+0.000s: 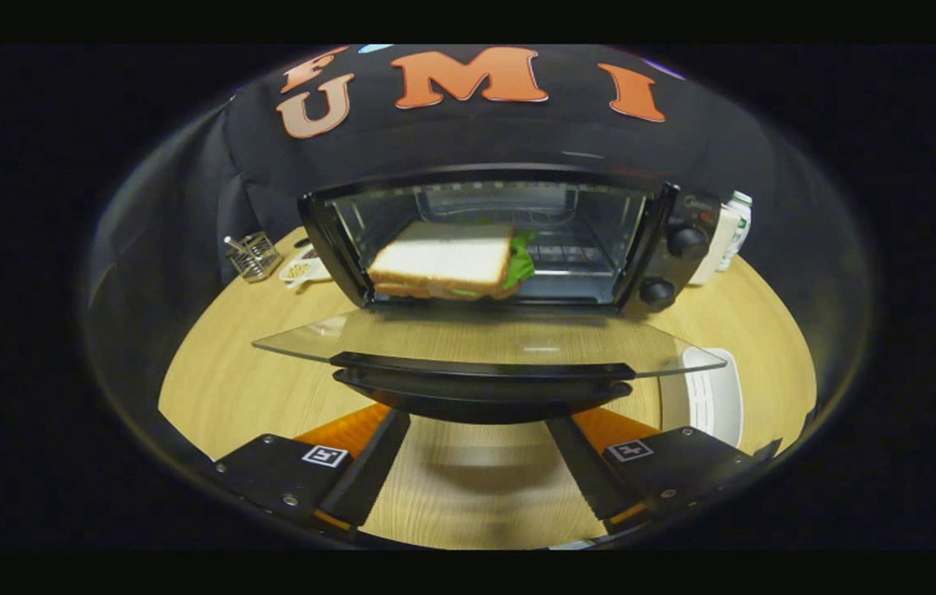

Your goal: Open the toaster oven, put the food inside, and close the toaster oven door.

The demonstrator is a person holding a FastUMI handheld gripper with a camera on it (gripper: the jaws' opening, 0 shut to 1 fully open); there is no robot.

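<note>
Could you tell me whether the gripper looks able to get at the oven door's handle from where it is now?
Probably yes. The gripper is open, and the door handle of the lowered glass door sits just ahead of its fingers with nothing between. The sandwich already lies inside the toaster oven.

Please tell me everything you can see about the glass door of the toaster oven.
The glass door is fully open, folded down and lying nearly flat in front of the toaster oven, above the wooden table. It is a clear pane; the table shows through it. A dark curved handle runs along its front edge. The gripper is open, its fingers spread just below the handle, apparently not touching it. Behind the door, the sandwich sits inside the oven.
</note>
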